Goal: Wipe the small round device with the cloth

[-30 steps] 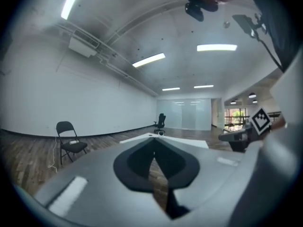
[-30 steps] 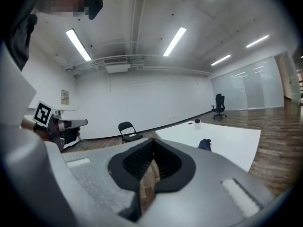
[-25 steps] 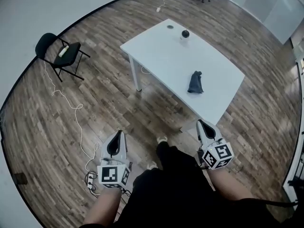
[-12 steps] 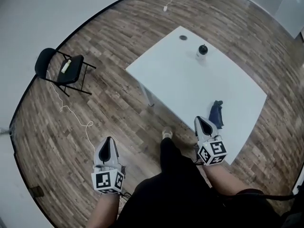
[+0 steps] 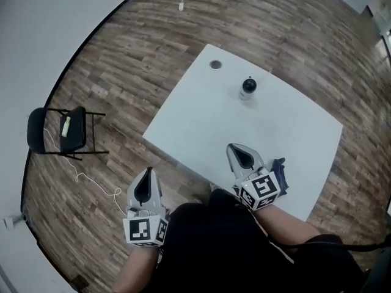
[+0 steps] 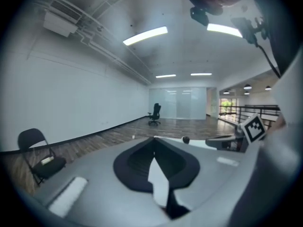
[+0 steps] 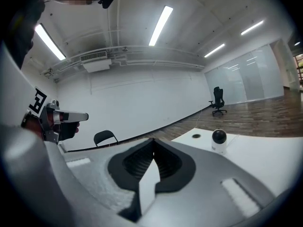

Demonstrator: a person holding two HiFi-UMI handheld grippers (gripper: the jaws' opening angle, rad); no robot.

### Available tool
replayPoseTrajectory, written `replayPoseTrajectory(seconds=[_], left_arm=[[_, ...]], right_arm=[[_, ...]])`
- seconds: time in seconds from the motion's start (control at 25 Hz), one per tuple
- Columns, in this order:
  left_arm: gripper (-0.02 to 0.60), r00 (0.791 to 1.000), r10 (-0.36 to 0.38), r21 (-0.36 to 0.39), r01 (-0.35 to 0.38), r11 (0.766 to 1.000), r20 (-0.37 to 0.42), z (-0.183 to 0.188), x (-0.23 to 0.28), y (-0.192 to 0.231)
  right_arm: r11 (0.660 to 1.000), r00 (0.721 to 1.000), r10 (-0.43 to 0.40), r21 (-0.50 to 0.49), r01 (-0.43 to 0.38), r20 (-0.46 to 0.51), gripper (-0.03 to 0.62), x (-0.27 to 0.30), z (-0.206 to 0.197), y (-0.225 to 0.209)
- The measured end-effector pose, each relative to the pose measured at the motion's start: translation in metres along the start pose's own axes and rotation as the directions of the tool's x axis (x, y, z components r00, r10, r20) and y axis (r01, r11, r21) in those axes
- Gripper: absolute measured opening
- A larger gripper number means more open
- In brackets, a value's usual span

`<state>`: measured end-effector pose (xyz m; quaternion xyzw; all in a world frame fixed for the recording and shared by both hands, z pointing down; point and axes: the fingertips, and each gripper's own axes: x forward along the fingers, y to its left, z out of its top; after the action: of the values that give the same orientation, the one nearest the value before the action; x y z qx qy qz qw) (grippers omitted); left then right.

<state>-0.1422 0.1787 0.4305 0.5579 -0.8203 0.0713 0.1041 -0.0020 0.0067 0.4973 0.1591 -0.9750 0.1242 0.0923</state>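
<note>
The small round device (image 5: pixel 248 87), a black ball on a white base, stands upright on the far part of the white table (image 5: pixel 201 127); it also shows in the right gripper view (image 7: pixel 218 139). A dark blue cloth (image 5: pixel 281 165) lies crumpled near the table's front edge, partly hidden behind my right gripper (image 5: pixel 234 148). That gripper is shut and empty, hovering over the table just left of the cloth. My left gripper (image 5: pixel 148 173) is shut and empty too, held over the floor beside the table's near-left edge.
A round grommet hole (image 5: pixel 215 65) sits in the table near the device. A black folding chair (image 5: pixel 61 130) stands on the wood floor at the left, with a white cable (image 5: pixel 91 182) trailing near it. An office chair (image 7: pixel 218 100) stands far off.
The view has closed in on the table. My right gripper has moved forward from over the floor to above the table's front edge beside the cloth. The left gripper stays over the floor.
</note>
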Motion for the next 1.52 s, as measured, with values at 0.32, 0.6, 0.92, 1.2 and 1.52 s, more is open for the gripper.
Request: replayPoseTrajectory(seconds=[0.32,0.6,0.92,1.2,1.52], left_arm=[[0.008,0.939,-0.339,0.065,0.342,0.937,-0.048,0.003,0.126,0.003],[0.008,0.720,-0.692,0.156,0.691,0.706,-0.054,0.023,0.206,-0.070],[0.008,0.600,-0.797,0.149,0.797,0.586,-0.071,0.013,0.248,-0.088],[0.008,0.615,-0.787,0.085,0.788,0.610,-0.048,0.014,0.274,-0.103],[0.008,0.667,-0.744,0.110,0.743,0.660,-0.044,0.020,0.261,-0.082]], right_arm=[[0.941,0.941,-0.339,0.035,0.338,0.016,0.002,-0.011,-0.008,-0.066],[0.718,0.726,-0.687,0.133,0.683,-0.023,0.002,-0.077,-0.045,-0.090],[0.534,0.547,-0.826,0.119,0.837,-0.137,0.002,-0.114,-0.109,-0.109],[0.521,0.511,-0.817,0.040,0.853,-0.268,0.167,-0.139,-0.164,-0.133],[0.569,0.495,-0.748,-0.044,0.821,-0.442,0.314,-0.126,-0.231,-0.165]])
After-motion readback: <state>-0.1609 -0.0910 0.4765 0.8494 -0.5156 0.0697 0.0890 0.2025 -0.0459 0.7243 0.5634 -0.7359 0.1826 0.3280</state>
